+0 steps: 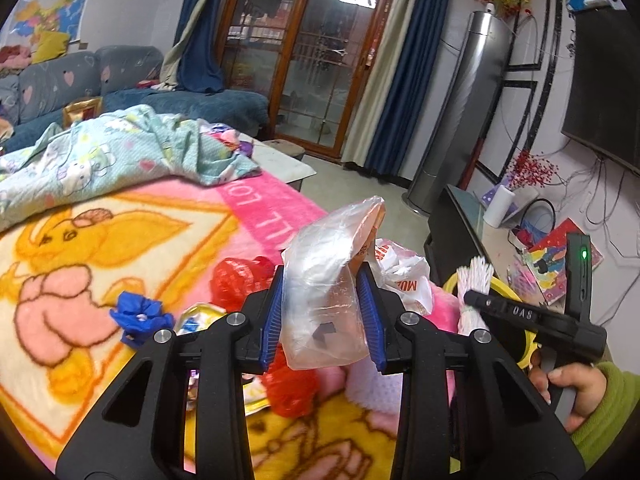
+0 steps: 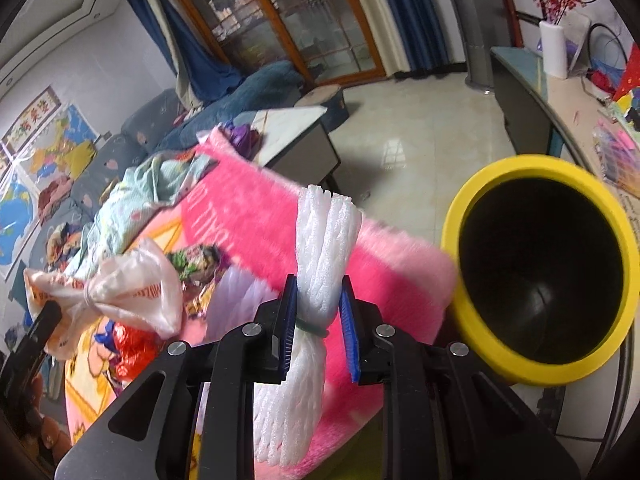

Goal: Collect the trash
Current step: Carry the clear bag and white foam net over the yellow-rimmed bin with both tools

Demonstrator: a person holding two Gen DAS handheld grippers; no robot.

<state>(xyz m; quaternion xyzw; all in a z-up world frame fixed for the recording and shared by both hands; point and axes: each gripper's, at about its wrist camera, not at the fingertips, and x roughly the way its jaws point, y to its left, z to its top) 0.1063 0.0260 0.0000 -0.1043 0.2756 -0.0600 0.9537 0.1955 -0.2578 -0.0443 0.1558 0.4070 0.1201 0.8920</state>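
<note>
Pinching a clear plastic bag [image 1: 324, 292], my left gripper [image 1: 324, 312] is hovering over the pink blanket [image 1: 120, 240]; my right gripper [image 2: 318, 320] is clamping white foam netting [image 2: 320, 248] beside the yellow bin [image 2: 452, 280].

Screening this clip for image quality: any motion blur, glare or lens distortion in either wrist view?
Left wrist view: mostly sharp, the clear plastic bag between the fingers is crisp; strong fisheye bending of the door frame, whose glass reflects a ceiling lamp. Right wrist view: motion smear on the pink blanket edge and the yellow-rimmed bin, though the white foam net stays sharp; window glare on the floor tiles.
</note>
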